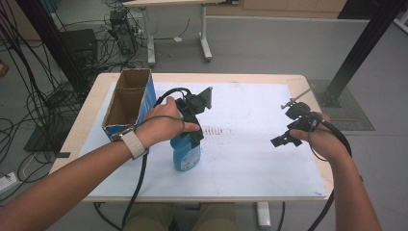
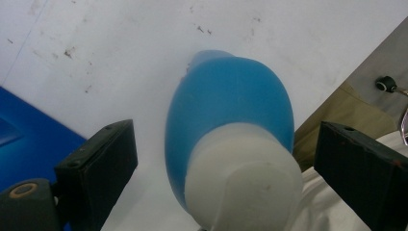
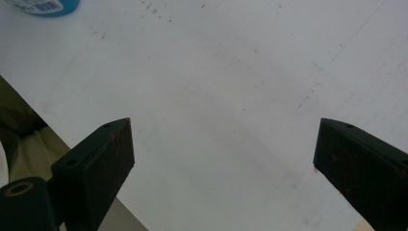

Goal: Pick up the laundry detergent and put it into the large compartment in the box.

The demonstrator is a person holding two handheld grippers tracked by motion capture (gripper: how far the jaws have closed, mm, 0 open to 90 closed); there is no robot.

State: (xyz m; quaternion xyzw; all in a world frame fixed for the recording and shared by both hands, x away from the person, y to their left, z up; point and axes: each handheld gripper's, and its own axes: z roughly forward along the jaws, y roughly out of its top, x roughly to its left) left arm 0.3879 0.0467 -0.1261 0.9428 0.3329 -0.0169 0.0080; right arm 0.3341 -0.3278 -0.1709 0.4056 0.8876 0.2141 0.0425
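A person at a white-topped bench point(image 1: 250, 163) holds the left claw point(image 1: 195, 120) over a blue bottle point(image 1: 186, 154) that stands upright near the middle of the front edge, just in front of an open blue cardboard box point(image 1: 127, 103) at the back-left corner. From the claw's own camera, the bottle point(image 2: 231, 115) and its white cap point(image 2: 245, 178) sit between jaws spread wide on either side, apparently clear of both, a gap the high view hides behind the hand. The right claw point(image 1: 288, 137) hangs near the right edge, well apart from the bottle, its jaws equally wide over bare white surface point(image 3: 231, 96). There only a cut-off sliver of the bottle's labelled base point(image 3: 43, 6) shows, and the label cannot be read.
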